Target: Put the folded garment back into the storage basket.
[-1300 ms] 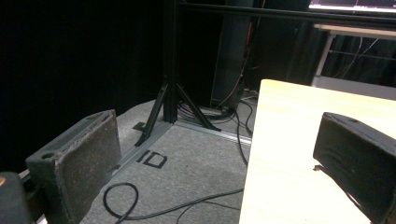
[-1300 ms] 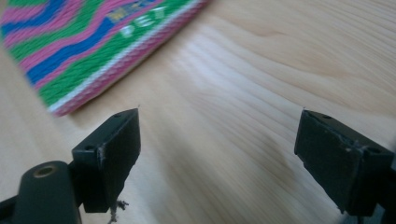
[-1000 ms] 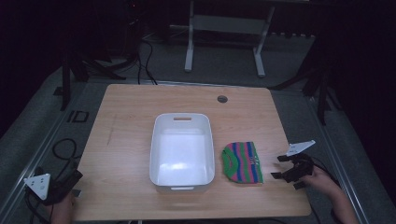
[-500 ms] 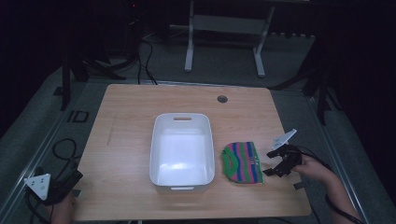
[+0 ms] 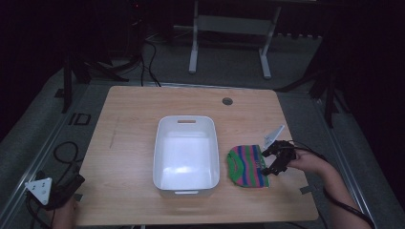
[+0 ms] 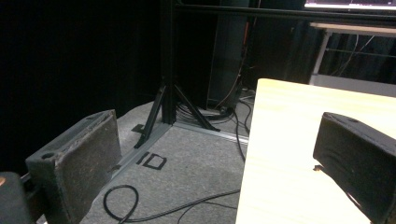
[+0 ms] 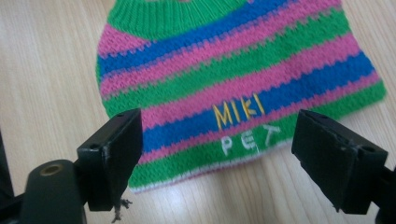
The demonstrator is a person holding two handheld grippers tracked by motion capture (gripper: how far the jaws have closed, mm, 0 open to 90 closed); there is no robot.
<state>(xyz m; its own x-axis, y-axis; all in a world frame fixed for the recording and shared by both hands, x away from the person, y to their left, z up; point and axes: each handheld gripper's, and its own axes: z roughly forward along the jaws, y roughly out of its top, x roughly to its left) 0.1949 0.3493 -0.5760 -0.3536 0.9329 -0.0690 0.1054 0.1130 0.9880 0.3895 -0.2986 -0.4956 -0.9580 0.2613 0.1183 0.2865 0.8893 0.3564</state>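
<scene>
Striped in green, pink and blue, the small knitted pet garment [image 5: 246, 166] lies flat on the pale wooden table [image 5: 133, 138], right of centre in the high view and just beside the right wall of the white rectangular plastic tub [image 5: 186, 153]. Your right gripper [image 5: 271, 160] sits at the garment's right edge, near the lower right of that frame, with its jaws spread wide and nothing between them. In the right gripper view the two black jaws stand at the lower left and lower right, and the garment [image 7: 238, 88] fills the middle and top, its hem toward you; yellow letters "MIKI" and white letters "PET" sit between the jaws. Whether the jaw tips touch the knit or hang just above it is hard to judge.

Your left gripper [image 5: 64, 191] rests at the lower left corner of the high view, off the table's edge. In the left gripper view its jaws gape wide over grey floor [image 6: 187, 158] and the table's corner, holding nothing.
</scene>
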